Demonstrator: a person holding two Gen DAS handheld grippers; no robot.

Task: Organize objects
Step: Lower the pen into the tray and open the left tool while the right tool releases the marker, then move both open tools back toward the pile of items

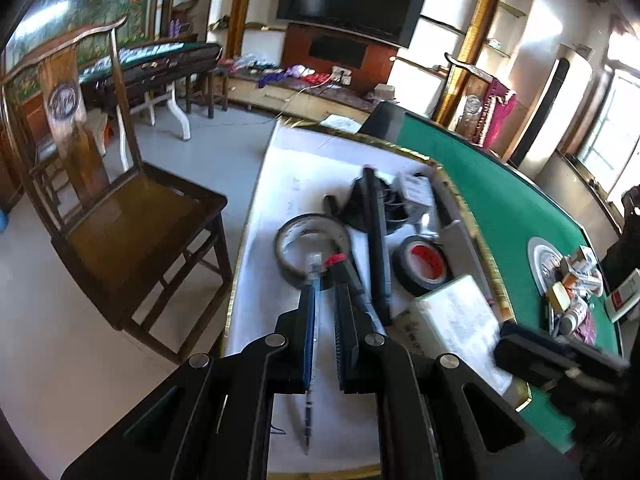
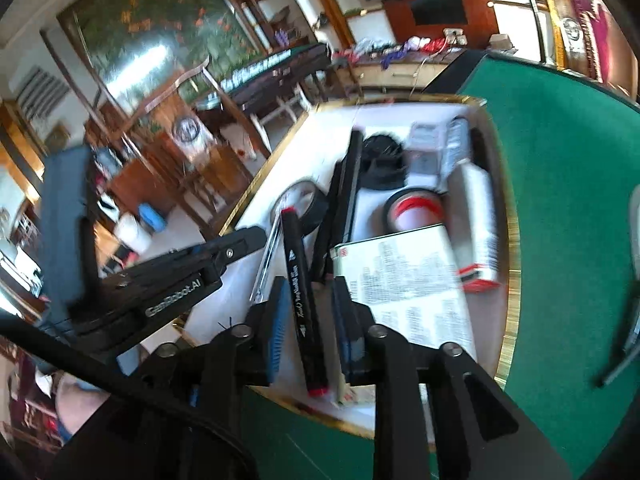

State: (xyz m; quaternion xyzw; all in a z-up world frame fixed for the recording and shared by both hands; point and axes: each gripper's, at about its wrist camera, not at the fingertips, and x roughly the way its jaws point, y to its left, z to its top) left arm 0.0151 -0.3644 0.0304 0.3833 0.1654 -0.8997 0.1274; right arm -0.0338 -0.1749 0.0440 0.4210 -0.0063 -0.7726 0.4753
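Note:
A white, gold-rimmed tray (image 1: 439,168) (image 2: 513,240) sits on the green table (image 1: 504,204). My left gripper (image 1: 325,292) is over its near left part, shut on a clear pen (image 1: 311,360) that runs along its left finger. In the right wrist view that gripper (image 2: 256,238) comes in from the left beside the clear pen (image 2: 267,258). A black marker with red caps (image 2: 302,304) (image 1: 348,270) lies in the tray. My right gripper (image 2: 310,286) is open, with the marker between its fingers and a gap on each side. In the left wrist view the right gripper (image 1: 504,350) is blurred at lower right.
The tray also holds a black tape roll (image 1: 308,248), a red-cored tape roll (image 1: 422,264) (image 2: 416,204), a long black bar (image 1: 378,240) (image 2: 344,192) and a white printed box (image 1: 460,316) (image 2: 400,280). A wooden chair (image 1: 132,216) stands left of the table. A round plate (image 1: 538,258) bears small items.

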